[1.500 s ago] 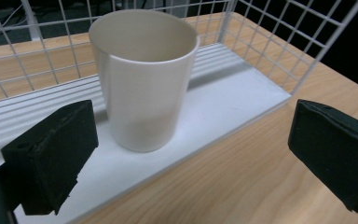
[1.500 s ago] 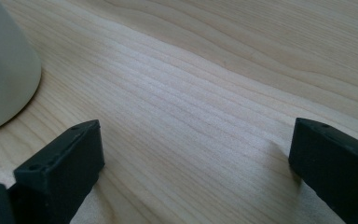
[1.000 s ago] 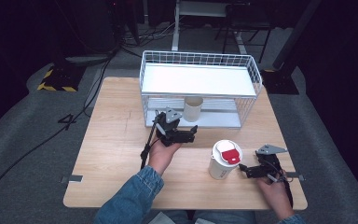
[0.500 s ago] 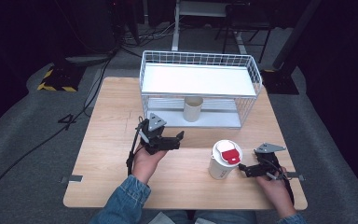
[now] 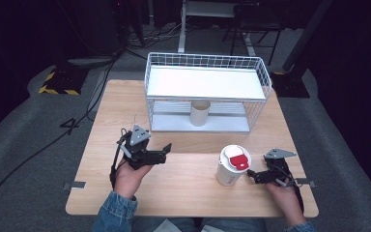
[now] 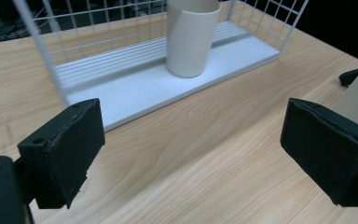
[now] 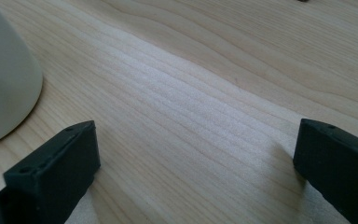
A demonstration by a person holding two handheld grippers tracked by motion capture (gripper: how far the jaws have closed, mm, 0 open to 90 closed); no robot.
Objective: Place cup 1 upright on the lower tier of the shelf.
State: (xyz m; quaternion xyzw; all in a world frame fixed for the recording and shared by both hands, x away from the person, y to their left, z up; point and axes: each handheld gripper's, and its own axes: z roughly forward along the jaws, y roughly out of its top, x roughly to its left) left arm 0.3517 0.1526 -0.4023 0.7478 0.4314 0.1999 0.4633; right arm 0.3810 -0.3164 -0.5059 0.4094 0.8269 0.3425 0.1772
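On inspection, the left hand-held gripper (image 5: 166, 151) was held above the wooden surface (image 5: 183, 198), forward of the person's left hand (image 5: 128, 176) and short of the wire rack (image 5: 207, 92). Its jaws stood apart with nothing between them; they had just been closing by a part of their travel. In the left gripper view the two black pads (image 6: 63, 154) framed bare wood only. Beyond them stood the open cup (image 6: 189, 35), upright on the white lower shelf (image 6: 168, 86) of the rack, inside the wire frame and under the white upper shelf (image 5: 205, 82). The cup was well apart from the left pads.

The right hand-held gripper (image 5: 250, 175) lay low at the right near edge of the surface, held in the right hand (image 5: 285, 195). Its jaws were wide apart, having just been opening, and gripped nothing. The right gripper view showed bare wood between the pads (image 7: 51, 170). The lidded cup (image 5: 233, 165), white with a red patch on its lid, stood upright on the surface just beside the tips of the right hand-held gripper. Whether a tip touched it could not be determined from the high view. In the right gripper view its base (image 7: 4, 79) sat to the left of the left pad, outside the gap.
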